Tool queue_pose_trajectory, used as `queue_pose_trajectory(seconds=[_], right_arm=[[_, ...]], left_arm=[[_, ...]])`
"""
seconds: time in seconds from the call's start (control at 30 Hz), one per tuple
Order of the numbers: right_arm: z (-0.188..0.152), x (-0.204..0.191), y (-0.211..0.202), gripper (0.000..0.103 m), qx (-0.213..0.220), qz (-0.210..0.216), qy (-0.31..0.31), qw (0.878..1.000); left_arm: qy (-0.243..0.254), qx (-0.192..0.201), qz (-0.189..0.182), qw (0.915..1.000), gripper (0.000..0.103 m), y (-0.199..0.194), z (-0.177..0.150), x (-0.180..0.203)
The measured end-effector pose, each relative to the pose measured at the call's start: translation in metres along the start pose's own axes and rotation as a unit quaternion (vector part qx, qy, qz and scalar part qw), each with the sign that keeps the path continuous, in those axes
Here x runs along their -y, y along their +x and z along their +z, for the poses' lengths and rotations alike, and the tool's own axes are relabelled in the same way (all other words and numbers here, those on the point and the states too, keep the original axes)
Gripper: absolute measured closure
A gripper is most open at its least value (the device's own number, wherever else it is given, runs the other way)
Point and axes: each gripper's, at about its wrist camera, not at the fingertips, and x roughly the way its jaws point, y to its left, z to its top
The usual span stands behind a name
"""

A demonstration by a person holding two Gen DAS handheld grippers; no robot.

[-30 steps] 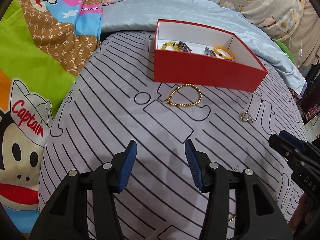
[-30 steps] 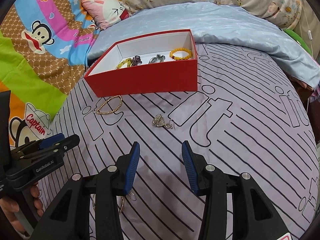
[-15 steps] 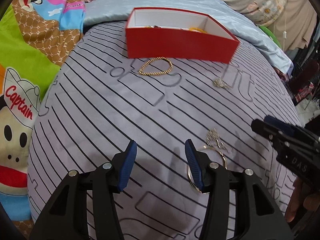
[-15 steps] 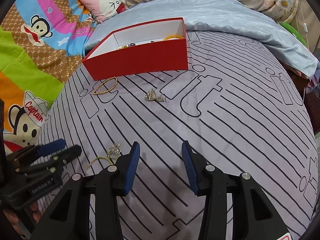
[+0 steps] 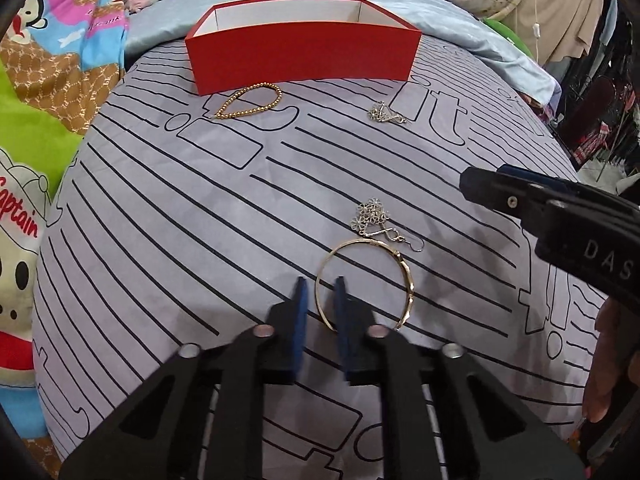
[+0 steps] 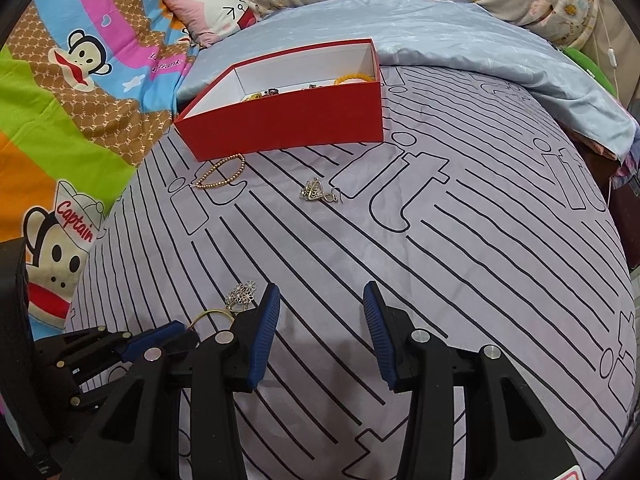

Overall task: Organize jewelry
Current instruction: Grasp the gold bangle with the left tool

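Lavender bedding [image 5: 168, 216] printed with black lines covers the bed, with a bright cartoon blanket [image 6: 60, 120] to one side and a pale blue sheet [image 6: 460, 28] behind. On the lavender cover the left gripper [image 5: 319, 300] is down low, its blue pads nearly together with the near-left rim of a thin gold bangle [image 5: 366, 282] passing between them; the jaws are closing on that rim, and a narrow gap to each pad is visible. Just beyond the bangle, touching its far edge, lies a silver flower earring [image 5: 374, 216]. The right gripper [image 6: 320, 320] hovers beside it with its jaws about half open and nothing between them; in the left wrist view its dark finger tips [image 5: 492, 188] reach in from the right. Farther back stands a red box [image 6: 288, 120] with a white inside, holding an orange bead bracelet [image 6: 354, 79] and other small pieces. A gold bead bracelet [image 5: 250, 101] lies against its front wall, and a second silver earring [image 5: 384, 113] lies nearby on the cover.
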Motion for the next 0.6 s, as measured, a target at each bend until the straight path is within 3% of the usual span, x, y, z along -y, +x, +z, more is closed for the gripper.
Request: queue_pose_trajectory(seconds=[0.07, 0.6], right_arm=[[0.000, 0.000, 0.001, 0.060, -0.001, 0.000, 0.000, 1.000], [0.005, -0.007, 0.009, 0.060, -0.003, 0.008, -0.005, 1.000]], left_arm=[[-0.006, -0.001, -0.005, 1.0000, 0.102, 0.000, 0.001, -0.004], [-0.091, 0.019, -0.024, 0.9953, 0.102, -0.015, 0.030, -0.055]])
